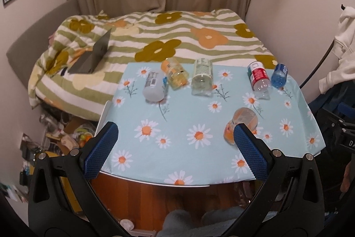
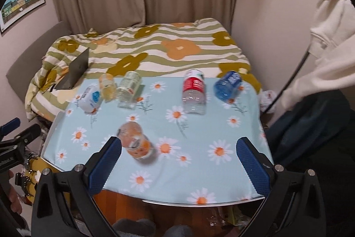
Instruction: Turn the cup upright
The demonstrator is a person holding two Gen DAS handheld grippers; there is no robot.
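A clear cup with orange print lies on its side on the daisy tablecloth, near the table's front. In the right wrist view the cup is blurred and sits just beyond my right gripper's left finger. My left gripper is open and empty over the table's front edge; its right finger partly covers the cup. My right gripper is open and empty, with the cup a little left of its middle.
Several bottles lie on their sides along the table's far edge: a white one, a yellow one, a clear one, a red-labelled one, a blue one. A bed with a laptop lies behind. Clutter on the floor at the left.
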